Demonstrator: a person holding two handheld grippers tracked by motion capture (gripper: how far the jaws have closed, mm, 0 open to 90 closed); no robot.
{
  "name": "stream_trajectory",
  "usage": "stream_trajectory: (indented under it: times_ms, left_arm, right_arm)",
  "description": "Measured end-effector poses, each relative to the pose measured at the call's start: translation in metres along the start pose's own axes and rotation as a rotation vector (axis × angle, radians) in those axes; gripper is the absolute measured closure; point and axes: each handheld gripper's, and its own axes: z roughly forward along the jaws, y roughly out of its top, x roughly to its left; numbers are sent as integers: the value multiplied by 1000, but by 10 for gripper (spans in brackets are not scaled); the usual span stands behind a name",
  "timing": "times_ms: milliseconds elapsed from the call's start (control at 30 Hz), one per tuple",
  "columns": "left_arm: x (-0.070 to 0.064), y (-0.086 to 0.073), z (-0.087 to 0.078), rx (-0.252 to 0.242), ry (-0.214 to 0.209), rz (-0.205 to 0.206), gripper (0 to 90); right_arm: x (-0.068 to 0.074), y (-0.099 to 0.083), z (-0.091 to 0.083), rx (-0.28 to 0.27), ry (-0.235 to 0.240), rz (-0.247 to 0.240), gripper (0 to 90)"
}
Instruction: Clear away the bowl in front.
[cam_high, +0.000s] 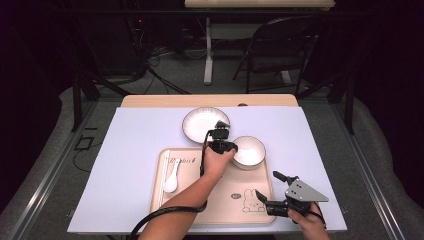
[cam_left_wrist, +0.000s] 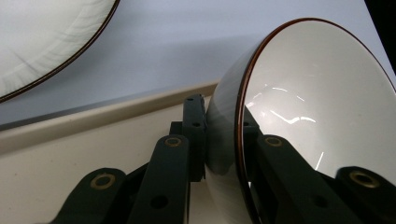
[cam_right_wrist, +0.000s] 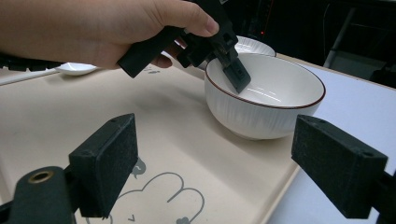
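Grasp step: left tongs (cam_high: 231, 146) pinching rim of bowl (cam_high: 250, 151) at far right corner of tray (cam_high: 215, 200). Right tongs (cam_high: 274, 186) spread, idle. Next, probably: lift level without tipping.

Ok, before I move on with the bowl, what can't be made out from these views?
- Bowl base touching the tray or lifted: right gripper view leaves it unclear.
- Printed word on the tray, high view: too small.
- Spoon handle end, right gripper view: hidden behind the hand.
- Plate, left gripper view: cut off by the edge.
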Motion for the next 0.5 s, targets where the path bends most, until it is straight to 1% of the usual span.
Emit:
stream_trajectory:
  times_ms: [133,267,367,400,433,500]
  left_arm:
    - [0,0,0,0,3,9,806]
    - [-1,0,1,-6,-6,1,804]
    - [0,0,1,-10,-8,6,803]
    - [0,-1,1,-14,-5,10,802]
    - [-1,-1,1,-14,0,24,802]
    - [-3,-2,2,-20,12,40,804]
  right_arm:
    - [0,0,0,0,-1,2,139]
    - [0,0,0,-1,-1,1,139]
    - [0,0,0,-1,-1,1,139]
    - [0,0,0,-1,-1,1,139]
    - [0,0,0,-1,-1,1,139]
    - [0,0,1,1,0,-1,139]
